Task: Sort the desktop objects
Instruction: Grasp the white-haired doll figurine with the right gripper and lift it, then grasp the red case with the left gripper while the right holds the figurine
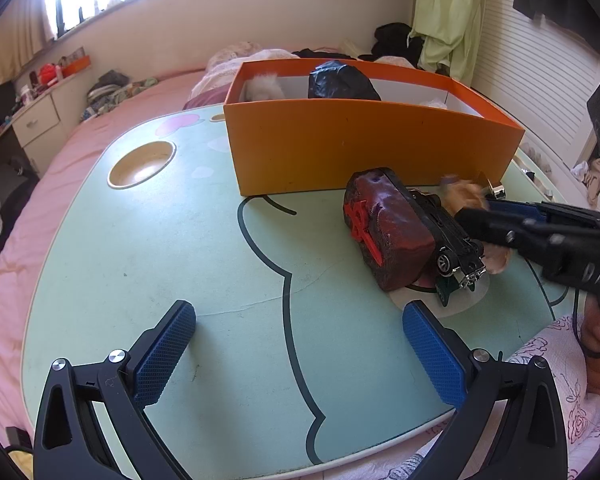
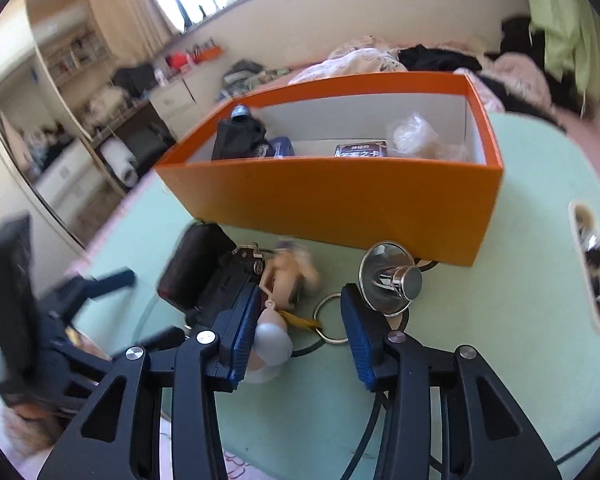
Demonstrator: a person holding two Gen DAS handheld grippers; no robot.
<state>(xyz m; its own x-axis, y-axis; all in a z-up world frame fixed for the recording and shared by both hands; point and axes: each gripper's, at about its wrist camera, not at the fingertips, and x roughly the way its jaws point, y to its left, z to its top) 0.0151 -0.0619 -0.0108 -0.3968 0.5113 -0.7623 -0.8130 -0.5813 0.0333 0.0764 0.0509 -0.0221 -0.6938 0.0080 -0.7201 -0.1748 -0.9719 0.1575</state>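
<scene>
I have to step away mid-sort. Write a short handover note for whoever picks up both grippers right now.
Left gripper: jaws open, empty, over bare green table.
Right gripper: jaws open around the doll keychain, not gripping.
Orange box already holds a black bag, a card pack and a clear wrapper.
Still out in front of the box: red-black block, toy car, doll keychain, chrome suction cup.
Next: probably grip the keychain and box it.
</scene>
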